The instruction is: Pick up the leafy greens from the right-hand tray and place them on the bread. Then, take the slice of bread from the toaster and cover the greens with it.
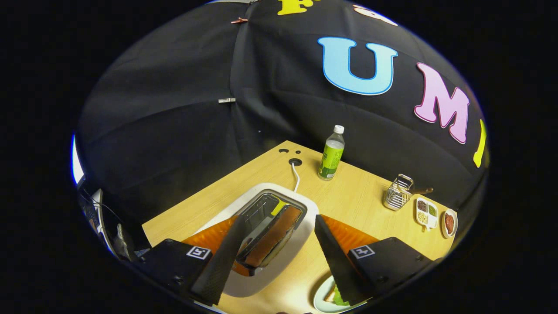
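A white toaster (285,257) stands on the wooden table (357,205) directly under my gripper (280,217). The gripper is open, its fingers straddling the toaster's slot from above, one on each side. A browned slice of bread (275,235) sits in the slot, between the fingers and touched by neither. Below the right finger lies a pale plate (321,302) carrying a bread slice (330,296) with leafy greens (341,301) on it, largely hidden by that finger.
Beyond the toaster stand a green-labelled bottle (331,155) and the toaster's white cable (296,176) running to a hole in the table. Farther right are a wire basket (397,193), a divided white dish (426,212) and a small dish (449,223).
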### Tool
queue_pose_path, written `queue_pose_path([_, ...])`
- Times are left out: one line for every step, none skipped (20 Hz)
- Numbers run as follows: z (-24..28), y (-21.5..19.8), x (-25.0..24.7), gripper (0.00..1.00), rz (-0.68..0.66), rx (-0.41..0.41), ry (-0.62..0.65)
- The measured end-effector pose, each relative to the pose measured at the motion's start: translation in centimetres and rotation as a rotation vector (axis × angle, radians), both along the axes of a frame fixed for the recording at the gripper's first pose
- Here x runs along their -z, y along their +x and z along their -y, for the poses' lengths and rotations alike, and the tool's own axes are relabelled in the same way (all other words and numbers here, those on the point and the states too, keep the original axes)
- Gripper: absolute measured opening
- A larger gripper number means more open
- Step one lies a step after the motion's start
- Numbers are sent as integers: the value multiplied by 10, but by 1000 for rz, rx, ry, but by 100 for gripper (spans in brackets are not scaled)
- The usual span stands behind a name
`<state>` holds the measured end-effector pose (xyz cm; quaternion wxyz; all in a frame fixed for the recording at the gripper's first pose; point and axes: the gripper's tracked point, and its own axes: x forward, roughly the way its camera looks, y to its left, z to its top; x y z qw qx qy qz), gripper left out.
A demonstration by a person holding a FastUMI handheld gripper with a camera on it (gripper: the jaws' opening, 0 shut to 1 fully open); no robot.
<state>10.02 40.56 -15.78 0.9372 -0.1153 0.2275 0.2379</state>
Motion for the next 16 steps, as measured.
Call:
queue_pose_path([-2,1,1,99,5,-2,-5])
queue_pose_path([-3,1,3,98,11,-4,-9])
queue_pose_path([-4,1,3,96,21,-5,-21])
queue_pose_path([-4,1,4,89,33,-12,-34])
queue_pose_path([-4,2,9,86,35,-14,-49])
queue_pose_path([-4,1,14,80,27,-16,-58])
queue_pose_path([-4,0,18,77,17,-13,-62])
queue_pose_path([-5,-2,21,68,5,-12,-61])
queue_pose_path([-6,1,19,65,15,-5,-54])
queue_pose_path([-6,1,17,58,24,-4,-51])
queue_pose_path([-6,2,16,55,28,-2,-52])
queue_pose_path([-9,1,18,48,16,-6,-47])
queue_pose_path([-9,0,20,44,6,-1,-39])
queue_pose_path([-9,0,20,40,-4,1,-30])
queue_pose_path([-9,-1,21,36,-16,7,-24])
queue_pose_path([-8,-1,21,30,-27,9,-18])
